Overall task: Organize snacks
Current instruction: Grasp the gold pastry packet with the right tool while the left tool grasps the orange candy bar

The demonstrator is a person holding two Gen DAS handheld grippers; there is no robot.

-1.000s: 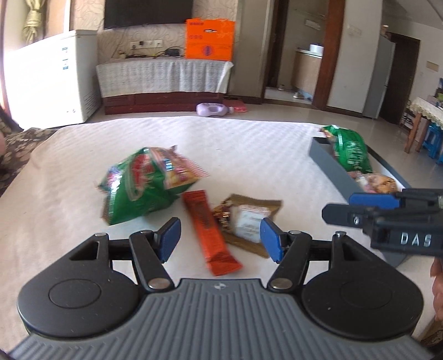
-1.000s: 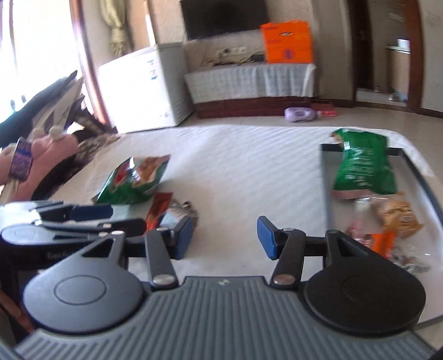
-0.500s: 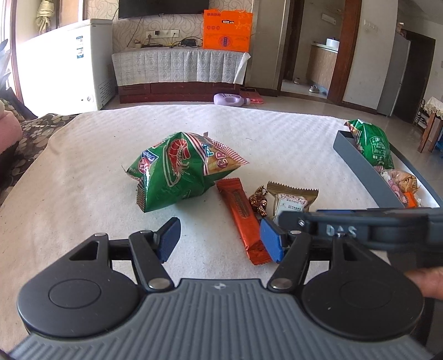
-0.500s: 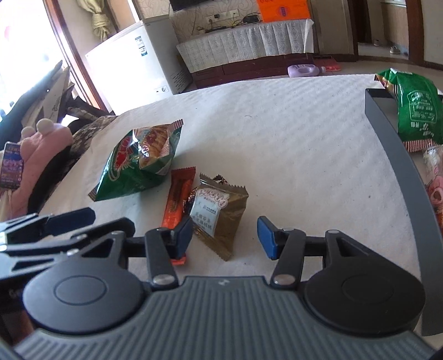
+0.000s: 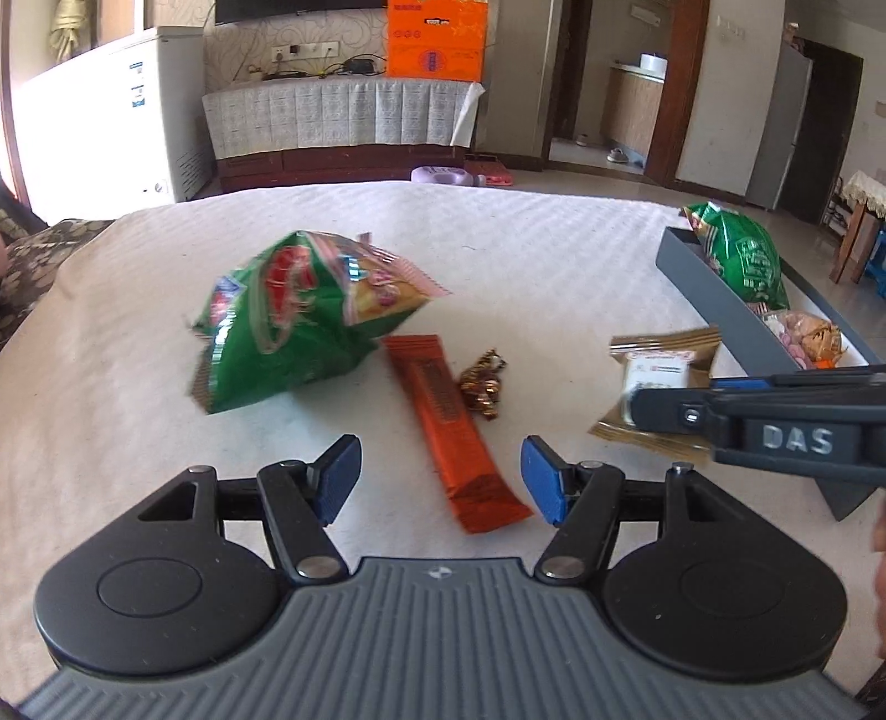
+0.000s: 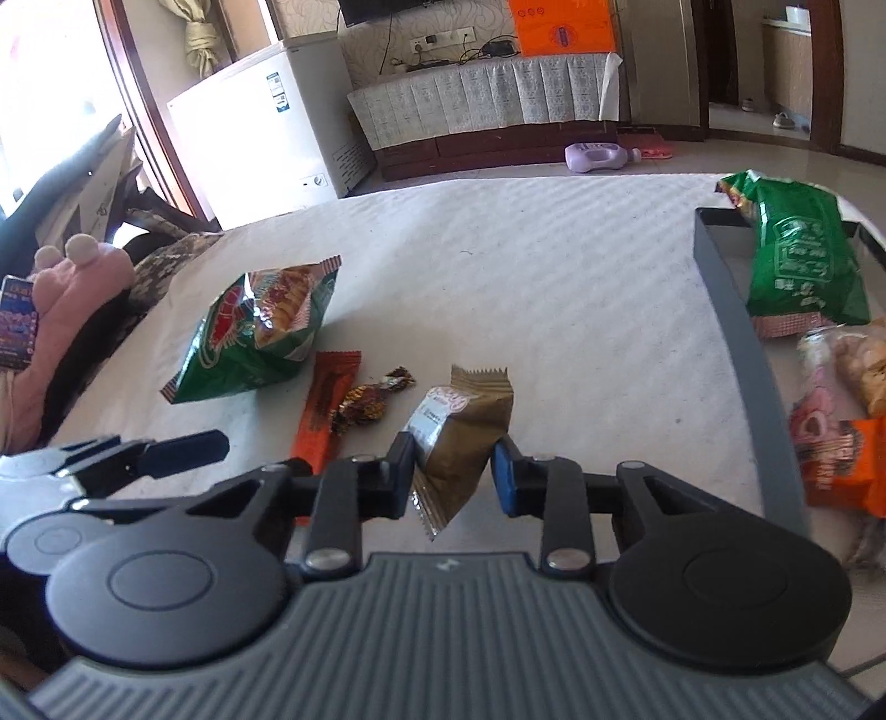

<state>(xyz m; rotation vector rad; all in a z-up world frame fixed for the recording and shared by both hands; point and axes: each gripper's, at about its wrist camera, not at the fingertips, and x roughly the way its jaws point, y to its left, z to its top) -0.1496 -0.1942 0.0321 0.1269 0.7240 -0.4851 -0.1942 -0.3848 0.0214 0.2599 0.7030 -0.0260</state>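
So R hand-held gripper [image 6: 453,471] has just closed on brown pkt [image 6: 462,437], nr tray wall [image 6: 736,343].

Wall: patterned beige, dark TV [image 5: 299,4] mounted high, sockets below.
Cabinet: low unit [image 5: 338,119] under white tiled cloth, orange box [image 5: 434,39] on top.
Freezer: white chest [image 5: 111,116] at left, by bright window.
Curtain: tied back [image 6: 199,39], upper left.
Floor: pale tile, purple bottle [image 6: 598,155] lying near cabinet.
Doorways: dark wood frames, right side.
Light: strong daylight from left.
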